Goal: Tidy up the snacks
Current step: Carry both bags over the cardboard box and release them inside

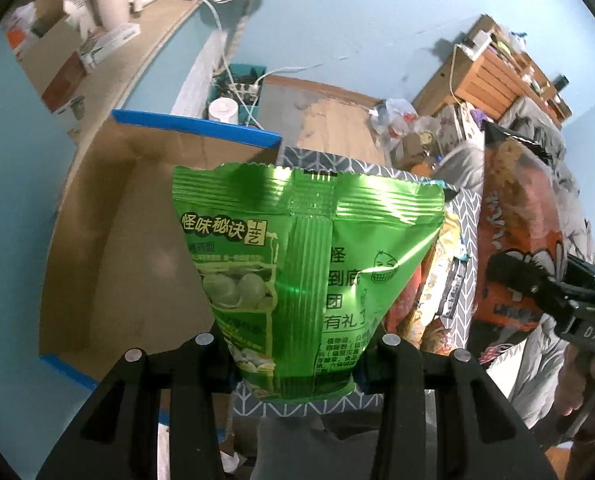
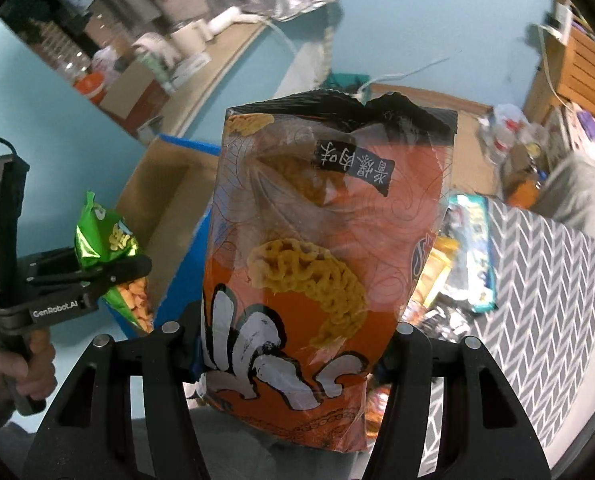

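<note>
My left gripper [image 1: 295, 350] is shut on the lower end of a shiny green snack bag [image 1: 297, 248], which stands up between its black fingers. My right gripper [image 2: 293, 344] is shut on a large orange snack bag [image 2: 325, 248] with yellow noodle-like pieces printed on it. The right wrist view has the left gripper [image 2: 109, 272] at the left, in a hand, with the green bag [image 2: 105, 240] in its jaws. The left wrist view has the orange bag [image 1: 517, 224] at the right. Both bags hang in the air above a grey-and-white patterned bin [image 1: 467, 240].
An open cardboard box [image 1: 109, 240] with blue tape on its edges sits left of the bin. More snack packets [image 2: 469, 256] lie in the patterned bin [image 2: 545, 280]. A cluttered shelf [image 1: 89, 44] runs along the blue wall, and wooden slats [image 1: 493, 76] stand at the right.
</note>
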The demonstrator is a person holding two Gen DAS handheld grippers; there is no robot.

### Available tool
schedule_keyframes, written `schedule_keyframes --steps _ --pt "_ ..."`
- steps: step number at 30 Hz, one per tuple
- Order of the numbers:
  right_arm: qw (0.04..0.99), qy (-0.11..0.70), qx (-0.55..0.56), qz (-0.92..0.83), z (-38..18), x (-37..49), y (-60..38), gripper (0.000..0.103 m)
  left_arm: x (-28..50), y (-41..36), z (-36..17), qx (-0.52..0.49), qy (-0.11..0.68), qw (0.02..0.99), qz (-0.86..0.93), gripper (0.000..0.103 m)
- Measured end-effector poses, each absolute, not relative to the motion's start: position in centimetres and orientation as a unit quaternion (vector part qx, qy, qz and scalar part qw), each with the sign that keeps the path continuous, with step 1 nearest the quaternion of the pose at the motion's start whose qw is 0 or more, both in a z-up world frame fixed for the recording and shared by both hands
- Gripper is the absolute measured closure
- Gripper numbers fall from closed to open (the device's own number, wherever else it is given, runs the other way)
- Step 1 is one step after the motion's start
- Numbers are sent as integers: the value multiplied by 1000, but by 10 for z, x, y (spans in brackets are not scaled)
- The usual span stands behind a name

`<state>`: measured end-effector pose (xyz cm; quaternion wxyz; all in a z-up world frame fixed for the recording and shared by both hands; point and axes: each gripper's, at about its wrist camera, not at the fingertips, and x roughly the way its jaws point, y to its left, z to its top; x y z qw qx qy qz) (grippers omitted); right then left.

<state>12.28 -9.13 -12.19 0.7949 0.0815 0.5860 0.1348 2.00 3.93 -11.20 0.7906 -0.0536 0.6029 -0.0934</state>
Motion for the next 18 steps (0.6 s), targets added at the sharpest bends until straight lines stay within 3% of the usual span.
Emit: schedule_keyframes --steps 18 --pt "769 593 29 236 -135 176 23 44 18 124 -109 -101 591 800 -15 62"
